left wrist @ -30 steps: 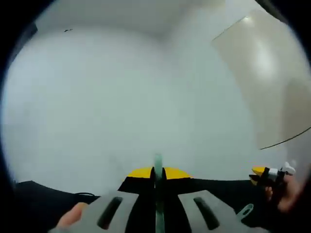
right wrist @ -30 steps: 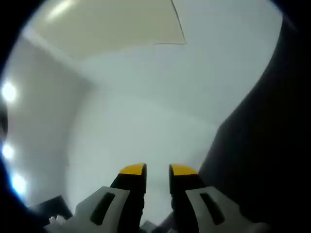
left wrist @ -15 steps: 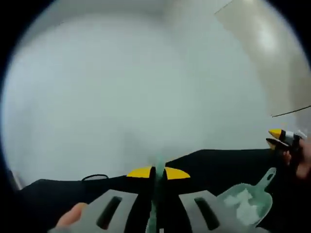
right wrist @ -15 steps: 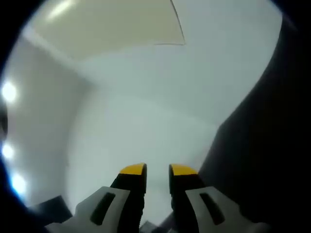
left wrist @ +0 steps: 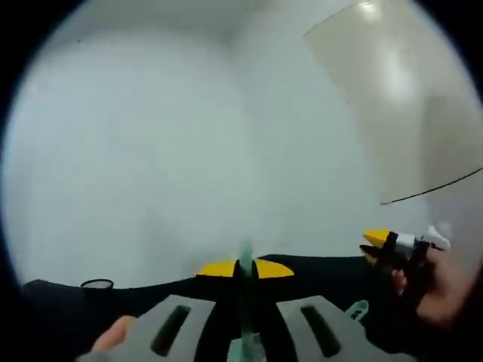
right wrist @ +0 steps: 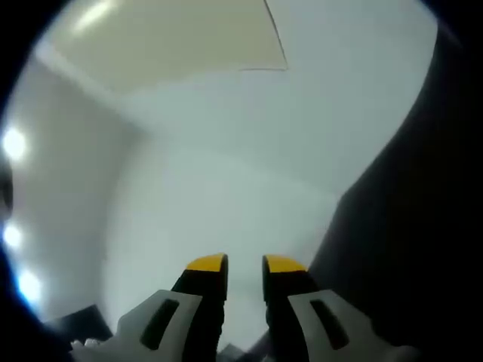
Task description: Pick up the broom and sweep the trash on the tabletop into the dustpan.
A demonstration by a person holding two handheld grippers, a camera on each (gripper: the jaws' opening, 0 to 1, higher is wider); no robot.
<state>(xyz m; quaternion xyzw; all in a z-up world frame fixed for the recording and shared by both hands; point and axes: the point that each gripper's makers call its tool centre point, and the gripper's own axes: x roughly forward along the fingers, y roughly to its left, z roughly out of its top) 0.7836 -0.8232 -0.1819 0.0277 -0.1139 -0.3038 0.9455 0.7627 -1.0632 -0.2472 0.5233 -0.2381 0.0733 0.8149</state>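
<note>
Dustpan, visible beside the left claw moments ago, has nearly left view; that claw pinches a green handle, right claw slightly parted, empty.

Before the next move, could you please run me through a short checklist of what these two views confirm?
1. Left tongs closed on a thin pale green handle: ok; whether it is the broom's, cannot tell.
2. Right tongs free: ok, yellow tips stand slightly apart with nothing between them.
3. Dustpan located: cannot tell; only a small green tip shows at the bottom of the left gripper view, near the right tongs and the hand holding them.
4. Trash on the tabletop located: cannot tell, none is visible.
5. Aim at the black tabletop: not ok, both views point mostly at the pale wall.
</note>
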